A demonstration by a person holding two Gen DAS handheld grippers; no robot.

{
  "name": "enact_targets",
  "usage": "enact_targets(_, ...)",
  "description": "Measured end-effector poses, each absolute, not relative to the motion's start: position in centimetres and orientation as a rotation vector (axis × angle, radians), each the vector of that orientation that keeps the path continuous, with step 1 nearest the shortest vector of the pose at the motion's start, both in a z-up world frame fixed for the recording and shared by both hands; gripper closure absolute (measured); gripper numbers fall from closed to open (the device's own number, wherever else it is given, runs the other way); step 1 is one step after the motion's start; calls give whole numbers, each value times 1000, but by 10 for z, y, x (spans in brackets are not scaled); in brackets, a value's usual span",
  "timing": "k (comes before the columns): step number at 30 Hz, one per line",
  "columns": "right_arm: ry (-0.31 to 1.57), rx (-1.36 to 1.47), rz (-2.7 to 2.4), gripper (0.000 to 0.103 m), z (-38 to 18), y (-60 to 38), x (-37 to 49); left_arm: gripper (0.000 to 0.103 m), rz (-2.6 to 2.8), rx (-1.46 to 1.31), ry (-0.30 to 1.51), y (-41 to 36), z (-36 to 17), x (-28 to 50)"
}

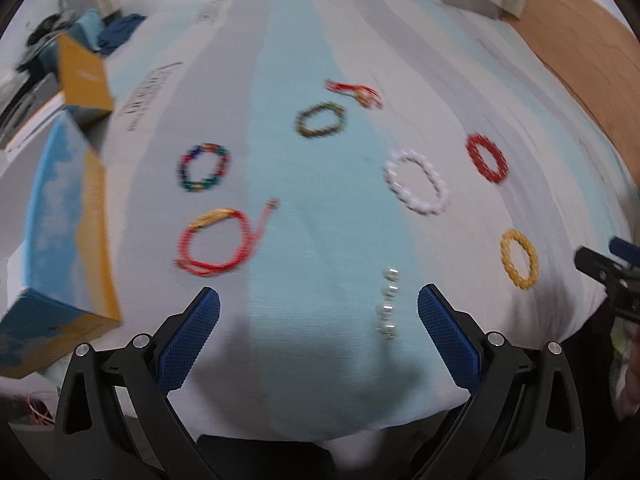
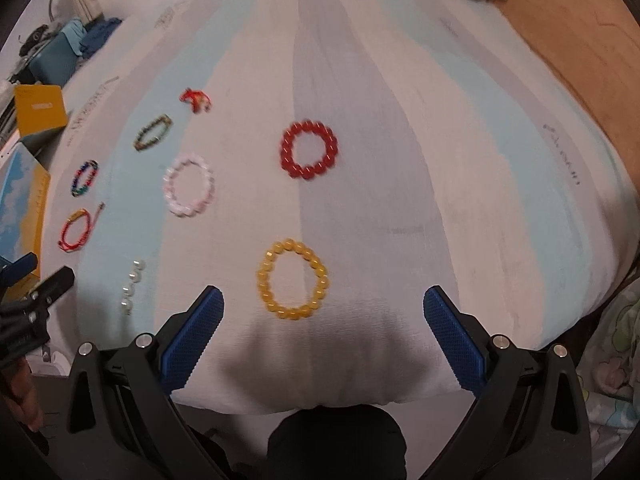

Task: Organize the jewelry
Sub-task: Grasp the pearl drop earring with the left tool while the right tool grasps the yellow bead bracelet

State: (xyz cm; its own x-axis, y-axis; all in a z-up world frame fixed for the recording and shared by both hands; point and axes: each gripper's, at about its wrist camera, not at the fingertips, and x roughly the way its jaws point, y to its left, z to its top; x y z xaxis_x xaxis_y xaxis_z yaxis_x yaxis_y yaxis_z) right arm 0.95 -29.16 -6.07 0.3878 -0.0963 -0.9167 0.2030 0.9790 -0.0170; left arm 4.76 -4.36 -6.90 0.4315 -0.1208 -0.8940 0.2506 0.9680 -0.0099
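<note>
Several bracelets lie on a striped cloth [image 1: 288, 160]. In the left wrist view: a red cord bracelet [image 1: 216, 242], a multicoloured bead one [image 1: 204, 168], a green-brown one [image 1: 321, 120], a red knotted one [image 1: 356, 92], a white one [image 1: 416, 187], a red bead one [image 1: 487, 158], a yellow one [image 1: 519, 259] and a pearl strand [image 1: 388, 304]. My left gripper [image 1: 319, 300] is open and empty, just short of the pearl strand. My right gripper [image 2: 324, 300] is open and empty, with the yellow bracelet [image 2: 293, 280] between its fingertips; the red bead bracelet [image 2: 309, 150] lies beyond.
A blue and yellow box [image 1: 60, 240] and a second yellow box [image 1: 82, 76] stand at the left edge of the cloth. Clutter and blue fabric [image 1: 116, 32] sit at the far left. A wooden floor [image 1: 580, 40] shows at the right. The cloth's front edge drops off near both grippers.
</note>
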Motion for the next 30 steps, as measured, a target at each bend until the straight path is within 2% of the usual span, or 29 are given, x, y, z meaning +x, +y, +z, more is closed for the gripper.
enact_targets(6,1230,110,-202,8,-92,-310,18,7,-273,185,1149,-82,-100,54)
enact_targets(11,1271,111,-195,13,-118,-314,27,16,-293,200,1200,-95,-126,59)
enact_targets(13,1287,110,-189,16,-127,-313,30,22,-301,205,1223,-97,-138,61)
enact_targets(18,1316,127,-163,25,-148,-310,36,22,-315,184,1222,-93,-146,62)
enact_targets(20,1318,133,-158,26,-152,-310,37,26,-317,182,1218,-93,-147,62)
enact_targets(23,1314,144,-145,32,-155,-310,38,38,-314,160,1218,-87,-147,63)
enact_targets(28,1309,160,-130,54,-155,-310,37,61,-306,159,1216,-82,-146,63)
enact_targets(30,1307,150,-130,59,-155,-307,37,71,-302,171,1219,-83,-144,61)
